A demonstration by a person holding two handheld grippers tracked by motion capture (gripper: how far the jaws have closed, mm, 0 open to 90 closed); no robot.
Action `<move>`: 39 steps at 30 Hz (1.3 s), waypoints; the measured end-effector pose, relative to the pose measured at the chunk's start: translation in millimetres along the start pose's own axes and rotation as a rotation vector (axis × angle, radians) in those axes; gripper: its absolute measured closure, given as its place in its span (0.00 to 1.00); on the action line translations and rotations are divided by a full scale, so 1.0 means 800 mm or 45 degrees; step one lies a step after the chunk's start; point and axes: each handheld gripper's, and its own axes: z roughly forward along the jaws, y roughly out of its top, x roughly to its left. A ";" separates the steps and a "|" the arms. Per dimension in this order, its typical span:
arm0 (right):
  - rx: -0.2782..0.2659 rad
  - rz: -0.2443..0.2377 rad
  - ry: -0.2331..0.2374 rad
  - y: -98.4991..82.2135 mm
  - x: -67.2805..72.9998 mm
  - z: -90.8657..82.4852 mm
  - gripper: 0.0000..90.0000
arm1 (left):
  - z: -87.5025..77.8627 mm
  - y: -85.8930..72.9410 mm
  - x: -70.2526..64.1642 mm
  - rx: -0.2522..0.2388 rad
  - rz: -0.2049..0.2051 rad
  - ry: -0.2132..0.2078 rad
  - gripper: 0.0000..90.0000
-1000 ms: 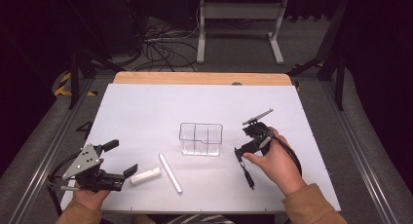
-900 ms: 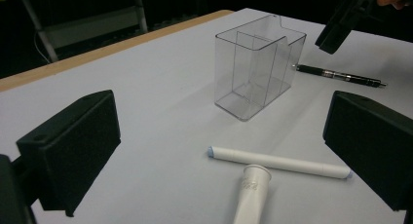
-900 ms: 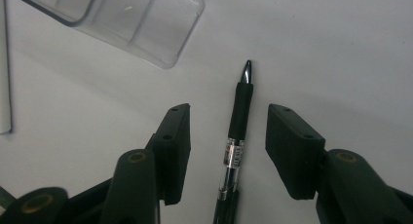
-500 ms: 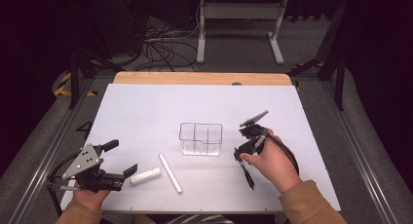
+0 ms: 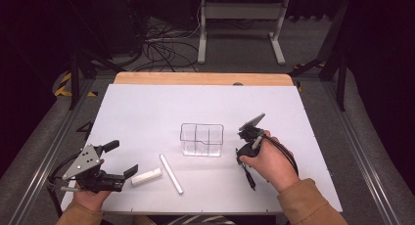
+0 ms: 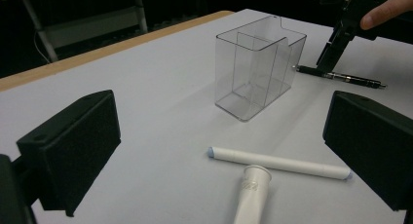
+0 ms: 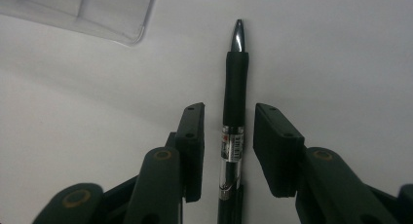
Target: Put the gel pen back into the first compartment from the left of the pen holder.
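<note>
A clear plastic box [image 5: 201,139] with compartments stands at the table's middle. To its right a black pen [image 5: 248,176] lies on the white tabletop. My right gripper [image 5: 241,155] points down over it. In the right gripper view [image 7: 229,109] the jaws stand open on either side of the pen [image 7: 234,83], with a narrow gap on each side. My left gripper [image 5: 121,158] rests wide open at the front left, nothing between its jaws. Ahead of it lie a short white tube [image 5: 147,176] and a long white stick [image 5: 171,173], the stick [image 6: 277,162] crossing the tube's [image 6: 253,190] end.
The white table surface [image 5: 147,112] ends in a wooden strip [image 5: 200,78] at the far edge. Beyond that are a dark floor, cables [image 5: 161,49] and a white stand base [image 5: 240,24]. In the left gripper view the box [image 6: 258,65] stands empty, with the pen [image 6: 341,77] behind it.
The right hand has shifted its gripper slightly left and tipped it over the pen. The left gripper and the white pieces have not moved.
</note>
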 end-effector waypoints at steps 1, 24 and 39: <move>0.008 0.011 0.002 0.000 0.000 0.002 0.73 | 0.000 0.000 0.001 0.002 0.008 0.002 0.01; 0.012 0.041 -0.133 -0.001 0.014 0.017 0.88 | 0.000 -0.001 0.001 0.005 0.008 0.002 0.01; 0.019 0.039 -0.129 0.000 0.014 0.017 0.89 | 0.000 -0.001 0.001 0.000 0.007 0.001 0.01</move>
